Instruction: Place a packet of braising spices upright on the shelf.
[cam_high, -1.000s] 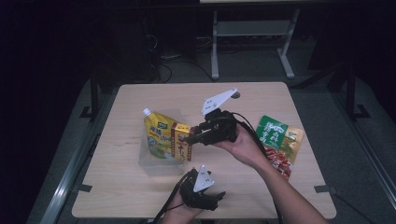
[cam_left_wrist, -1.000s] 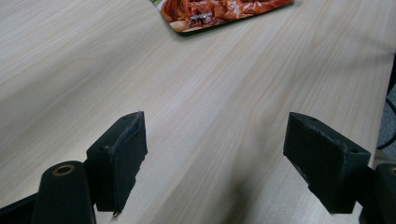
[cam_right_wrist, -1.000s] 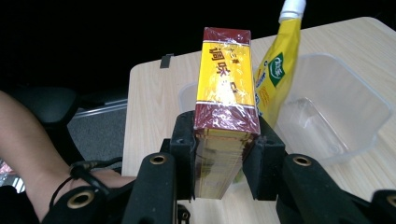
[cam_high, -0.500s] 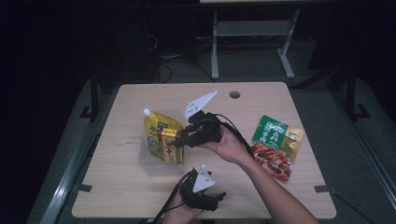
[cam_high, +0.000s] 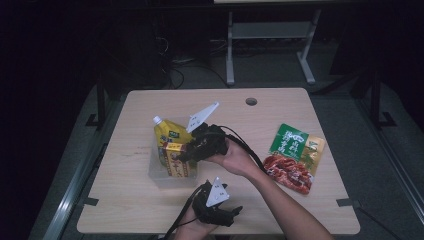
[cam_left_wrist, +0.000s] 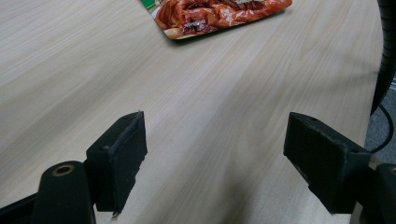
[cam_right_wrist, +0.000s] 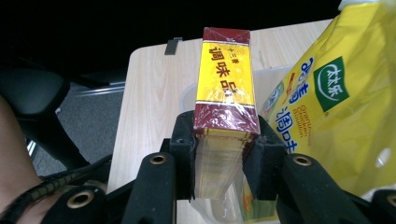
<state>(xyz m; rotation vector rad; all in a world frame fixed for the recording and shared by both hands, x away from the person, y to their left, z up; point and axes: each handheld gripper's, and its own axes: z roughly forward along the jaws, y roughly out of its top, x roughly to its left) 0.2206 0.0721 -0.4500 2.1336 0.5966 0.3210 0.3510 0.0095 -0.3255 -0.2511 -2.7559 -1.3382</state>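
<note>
Right gripper (cam_right_wrist: 218, 140): clamped on the red-and-yellow seasoning box (cam_right_wrist: 225, 93), pads pressing both narrow side faces, near end of box between the jaws. Long axis of box in line with the jaws, pointing to 12 o'clock in the right gripper view. In the high view, right gripper (cam_high: 186, 152) angled toward 8 o'clock, box (cam_high: 175, 160) low over the clear plastic bin (cam_high: 156, 175).

Yellow pouch (cam_right_wrist: 327, 102) at 3 o'clock of the box in the right gripper view, just beside it, seemingly leaning inside the same bin; contact between the two not resolvable. Bin rim (cam_right_wrist: 189, 95) visible past the box at 10 o'clock.

Judgement: placing step; free slot lies on the bin side away from the pouch, straight below the box. Lowering along the long axis should clear the pouch; any drift toward it risks a snag.

Left gripper (cam_left_wrist: 215, 163): jaws wide apart, nothing between them, bare desk (cam_left_wrist: 116, 70) beneath. In the high view, parked near the desk's 6 o'clock edge (cam_high: 235, 210), well apart from the bin. Right hand nearer the work.

Red-and-green snack packet (cam_high: 292, 157) at 3 o'clock of the bin, flat on the desk, untouched.
</note>
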